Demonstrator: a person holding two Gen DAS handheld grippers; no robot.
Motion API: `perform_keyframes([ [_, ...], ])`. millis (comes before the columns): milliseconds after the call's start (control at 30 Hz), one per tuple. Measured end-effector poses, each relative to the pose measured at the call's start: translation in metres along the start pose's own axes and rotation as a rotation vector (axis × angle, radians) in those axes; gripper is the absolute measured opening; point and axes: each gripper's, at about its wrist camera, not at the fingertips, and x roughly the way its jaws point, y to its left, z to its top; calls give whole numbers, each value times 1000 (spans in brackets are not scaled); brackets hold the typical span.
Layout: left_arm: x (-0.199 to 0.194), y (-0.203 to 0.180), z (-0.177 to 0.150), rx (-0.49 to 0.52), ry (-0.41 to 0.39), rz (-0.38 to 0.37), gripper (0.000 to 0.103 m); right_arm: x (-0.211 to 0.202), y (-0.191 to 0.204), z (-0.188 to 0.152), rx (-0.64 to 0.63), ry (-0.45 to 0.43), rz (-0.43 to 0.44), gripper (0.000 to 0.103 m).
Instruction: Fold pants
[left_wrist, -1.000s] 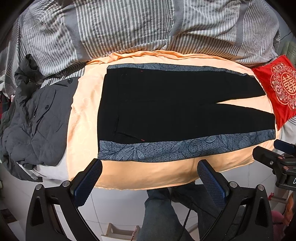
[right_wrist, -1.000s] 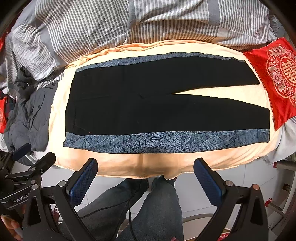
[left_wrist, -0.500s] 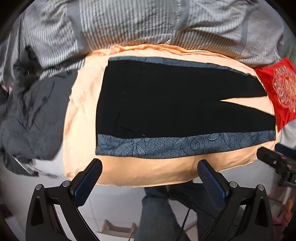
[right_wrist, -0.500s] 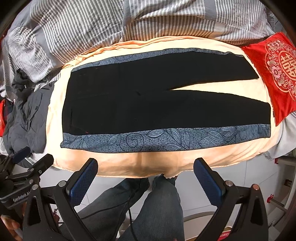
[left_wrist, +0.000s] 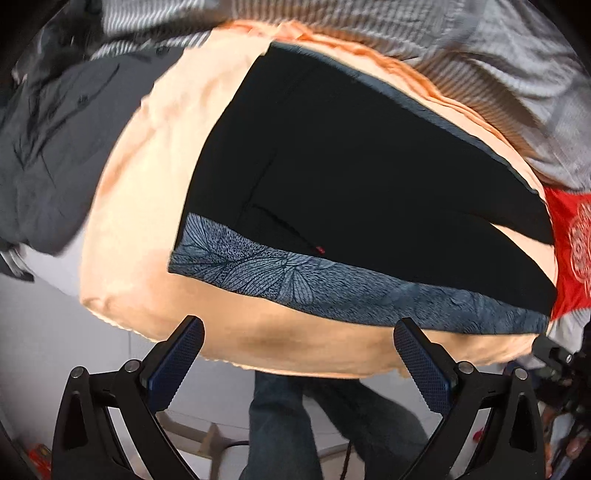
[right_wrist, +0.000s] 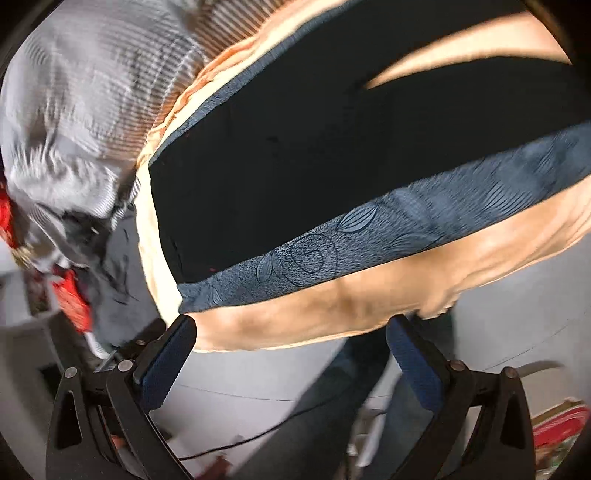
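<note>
With the pants (left_wrist: 369, 184) lying flat and unfolded on the orange sheet (left_wrist: 140, 221), both the left gripper (left_wrist: 295, 362) and the right gripper (right_wrist: 291, 354) hang spread and empty near the sheet's front edge, so each should pinch only the pants' patterned side strip (left_wrist: 332, 288), not the sheet beneath.

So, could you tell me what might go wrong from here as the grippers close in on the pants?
Both views are motion-blurred, so aim may be off. The pants lie flat on the loose peach sheet; the open left gripper or right gripper might pinch sheet along with the patterned side band. Grabbing only one layer could leave the legs misaligned.
</note>
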Motion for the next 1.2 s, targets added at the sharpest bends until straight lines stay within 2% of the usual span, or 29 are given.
perform_keyframes([
  [67, 21, 5, 1, -42, 9, -11, 103, 21, -14, 2, 34, 22, 61, 96],
  [133, 37, 9, 2, -67, 22, -33, 103, 48, -31, 4, 62, 52, 117, 84],
  [167, 47, 11, 2, -89, 24, -57, 103, 58, -37, 5, 71, 62, 133, 75],
  [200, 53, 11, 2, -98, 22, -73, 97, 69, -44, 6, 84, 70, 155, 72],
  [267, 63, 11, 1, -103, 15, -95, 92, 88, -58, 6, 112, 63, 222, 72],
  [400, 77, 15, -1, -101, 7, -124, 92, 115, -76, 7, 136, 49, 305, 72],
  [600, 80, 33, -8, -144, 16, -175, 92, 121, -87, 7, 199, -15, 462, 71],
  [667, 81, 40, -7, -165, 23, -191, 92, 123, -84, 11, 213, -25, 501, 68],
  [733, 82, 43, -5, -168, 28, -189, 92, 123, -79, 17, 232, -20, 536, 50],
  [767, 82, 43, -4, -164, 28, -188, 92, 123, -77, 20, 242, -11, 553, 24],
  [800, 81, 43, -3, -160, 28, -190, 92, 122, -74, 21, 245, -9, 564, 9],
  [933, 76, 49, -2, -180, 21, -231, 92, 103, -61, 26, 213, -19, 607, 9],
  [1100, 78, 54, 10, -276, 23, -353, 92, 82, -51, 30, 183, -22, 623, 9],
  [1200, 78, 53, 19, -276, 11, -337, 92, 77, -45, 31, 161, -16, 592, 9],
])
